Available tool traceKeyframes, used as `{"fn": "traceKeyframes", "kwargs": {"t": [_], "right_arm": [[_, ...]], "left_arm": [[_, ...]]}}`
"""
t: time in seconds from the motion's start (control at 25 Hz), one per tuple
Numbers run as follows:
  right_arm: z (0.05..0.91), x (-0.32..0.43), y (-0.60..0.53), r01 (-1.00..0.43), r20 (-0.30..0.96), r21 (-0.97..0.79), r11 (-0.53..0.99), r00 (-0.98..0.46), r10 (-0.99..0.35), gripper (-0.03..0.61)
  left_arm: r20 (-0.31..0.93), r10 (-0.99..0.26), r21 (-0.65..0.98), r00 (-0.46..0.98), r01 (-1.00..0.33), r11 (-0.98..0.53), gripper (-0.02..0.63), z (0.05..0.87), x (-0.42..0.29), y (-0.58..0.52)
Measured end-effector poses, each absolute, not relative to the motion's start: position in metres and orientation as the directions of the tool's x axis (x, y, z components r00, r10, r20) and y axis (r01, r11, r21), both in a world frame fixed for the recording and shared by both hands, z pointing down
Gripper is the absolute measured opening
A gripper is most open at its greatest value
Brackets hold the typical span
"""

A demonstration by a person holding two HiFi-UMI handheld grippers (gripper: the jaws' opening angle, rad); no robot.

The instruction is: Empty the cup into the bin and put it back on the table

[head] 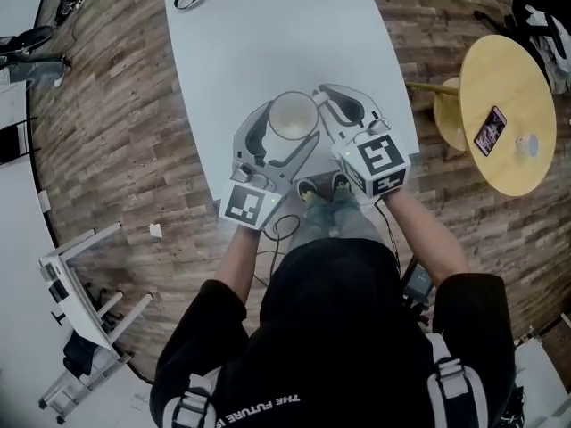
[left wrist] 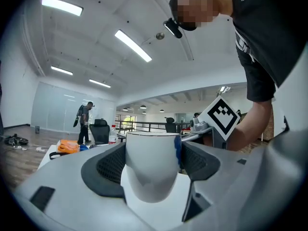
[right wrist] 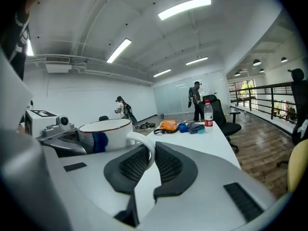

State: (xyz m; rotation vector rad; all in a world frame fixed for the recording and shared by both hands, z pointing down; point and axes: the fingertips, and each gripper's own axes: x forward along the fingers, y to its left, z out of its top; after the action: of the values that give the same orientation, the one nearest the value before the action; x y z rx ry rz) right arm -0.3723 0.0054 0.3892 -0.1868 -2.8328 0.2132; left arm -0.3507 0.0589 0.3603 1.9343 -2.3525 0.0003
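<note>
My white cup, dark-rimmed with a blue mark on its side, sits upright at the near end of the white desk, body clamped in my left tongs, handle pinched in my right tongs.

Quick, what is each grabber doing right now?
Left gripper: shut on the white cup, around its body.
Right gripper: shut on the cup's handle.

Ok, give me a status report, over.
Left gripper jaws clamped on cup body. Right gripper jaws pinching its handle. Cup over near end of table; no bin in view.
</note>
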Motion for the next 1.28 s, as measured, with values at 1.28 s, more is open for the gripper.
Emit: {"fn": "traceKeyframes", "kwargs": {"t": [1.28], "right_arm": [[0.407,0.109,-0.156,-0.709,0.469,-0.224,0.669,-0.68,-0.563,0.049]], "left_arm": [[0.173,-0.604,0.37,0.778,-0.62,-0.692,0.35,0.379,0.071,-0.123]]}}
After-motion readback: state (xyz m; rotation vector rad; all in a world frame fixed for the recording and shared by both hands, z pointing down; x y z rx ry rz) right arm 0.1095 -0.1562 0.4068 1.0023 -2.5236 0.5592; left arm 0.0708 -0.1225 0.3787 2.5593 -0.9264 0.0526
